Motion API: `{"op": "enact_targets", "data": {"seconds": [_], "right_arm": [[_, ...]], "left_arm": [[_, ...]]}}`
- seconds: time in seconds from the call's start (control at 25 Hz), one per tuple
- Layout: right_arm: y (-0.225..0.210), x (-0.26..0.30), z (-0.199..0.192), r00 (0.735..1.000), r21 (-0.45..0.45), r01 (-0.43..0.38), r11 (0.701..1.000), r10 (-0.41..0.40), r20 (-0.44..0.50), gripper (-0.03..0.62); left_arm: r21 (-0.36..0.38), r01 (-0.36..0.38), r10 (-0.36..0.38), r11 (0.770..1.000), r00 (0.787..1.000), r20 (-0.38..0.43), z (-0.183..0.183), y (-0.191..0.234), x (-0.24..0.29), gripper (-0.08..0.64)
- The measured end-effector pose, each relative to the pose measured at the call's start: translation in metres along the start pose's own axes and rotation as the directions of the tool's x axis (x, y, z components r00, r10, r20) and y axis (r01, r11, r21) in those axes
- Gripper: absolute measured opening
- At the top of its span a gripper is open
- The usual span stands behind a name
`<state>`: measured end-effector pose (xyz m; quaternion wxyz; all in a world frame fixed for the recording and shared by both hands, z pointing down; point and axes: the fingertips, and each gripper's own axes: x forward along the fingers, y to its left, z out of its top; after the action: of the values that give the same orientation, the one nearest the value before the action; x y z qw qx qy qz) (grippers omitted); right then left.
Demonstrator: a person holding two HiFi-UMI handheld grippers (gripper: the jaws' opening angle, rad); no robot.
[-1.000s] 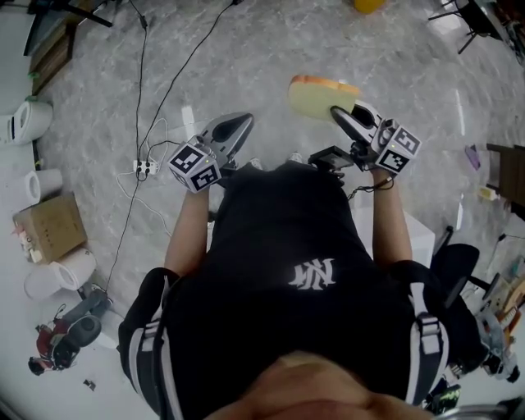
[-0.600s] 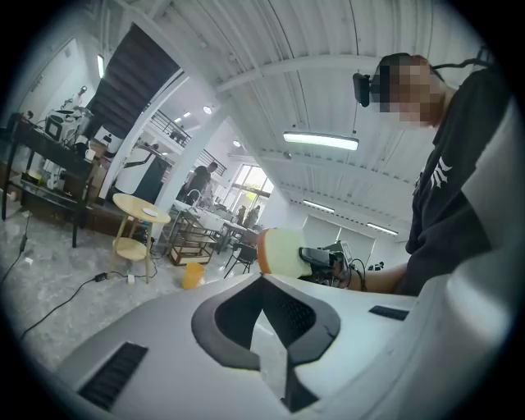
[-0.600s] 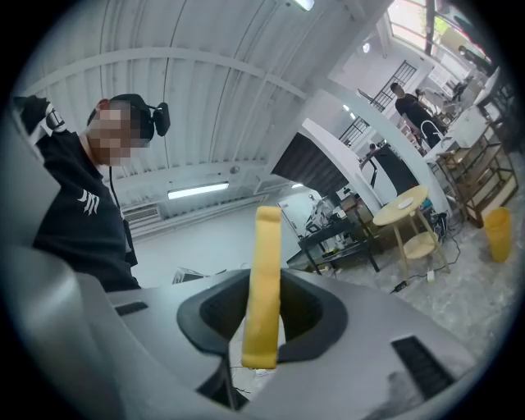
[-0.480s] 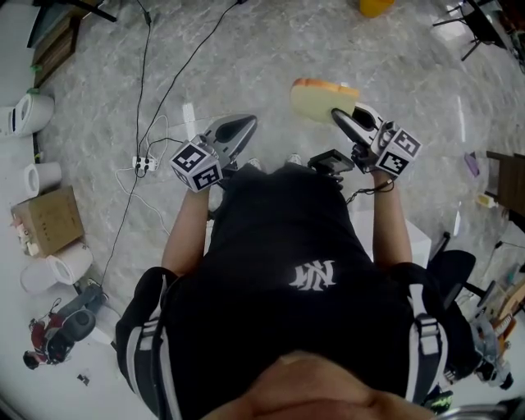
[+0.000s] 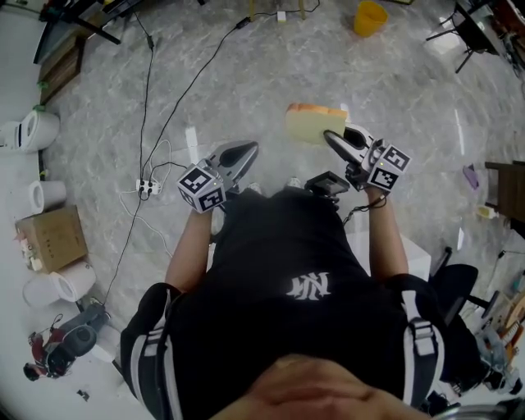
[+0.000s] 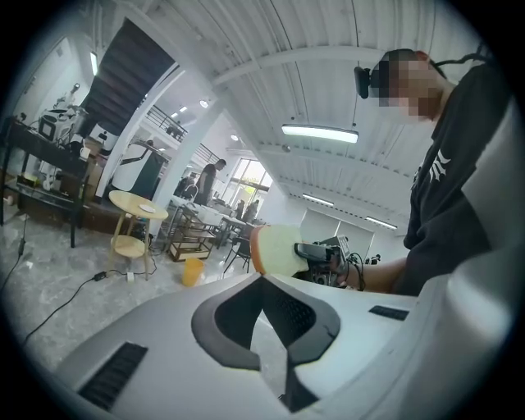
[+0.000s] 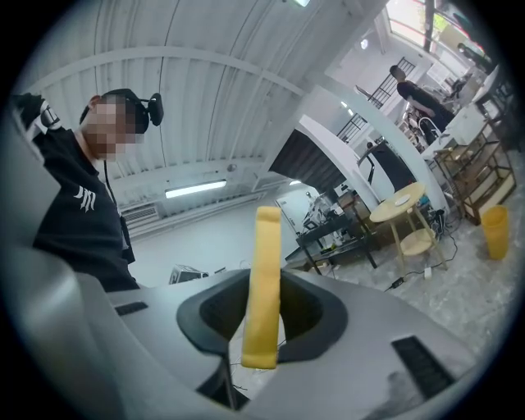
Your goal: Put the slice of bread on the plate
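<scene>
My right gripper [image 5: 335, 138] is shut on a slice of bread [image 5: 310, 123], pale yellow with an orange-brown crust, held in the air above the marble floor. In the right gripper view the bread [image 7: 264, 287] stands on edge between the pads of the right gripper [image 7: 264, 328]. The left gripper [image 5: 246, 149] hangs level to the left of it, jaws together with nothing in them. From the left gripper view the jaw tips of the left gripper [image 6: 262, 279] meet, and the bread [image 6: 277, 248] shows beyond them. A round wooden table [image 7: 402, 207] with a small white plate-like thing stands far off.
A yellow bucket [image 5: 370, 16] stands on the floor ahead. Cables and a power strip [image 5: 148, 188] lie to the left, with a cardboard box [image 5: 51, 239] and white rolls beyond. A white block [image 5: 414, 242] sits at my right side, and chairs and racks stand further right.
The head view has tilted to show more floor ahead. Both grippers and the bread keep their pose.
</scene>
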<state>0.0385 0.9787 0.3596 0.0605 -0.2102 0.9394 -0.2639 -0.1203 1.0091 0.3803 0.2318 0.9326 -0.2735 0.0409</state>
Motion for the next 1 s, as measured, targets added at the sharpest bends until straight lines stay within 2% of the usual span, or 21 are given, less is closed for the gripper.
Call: {"op": "enact_targets", "data": {"seconds": [0.24,0.68,1.0], "right_arm": [[-0.009,-0.002,-0.006,1.000,0.024,-0.003,1.000,0.003,0.004,0.092],[-0.022,-0.026,0.006,0.999,0.031,-0.040,0.999,0.039,0.025,0.093],[-0.034,-0.029,0.003,0.999,0.068,-0.047,0.997,0.045,0.028,0.092]], "left_arm": [[-0.011,-0.011,0.011,1.000,1.000,-0.015,-0.005,0.006,0.007,0.012],[0.017,-0.033,0.033,0.999,0.999,0.005,0.015,0.005,0.039,0.012],[0.007,-0.042,0.042,0.999,0.999,0.003,0.012,0.001,0.048,0.012]]}}
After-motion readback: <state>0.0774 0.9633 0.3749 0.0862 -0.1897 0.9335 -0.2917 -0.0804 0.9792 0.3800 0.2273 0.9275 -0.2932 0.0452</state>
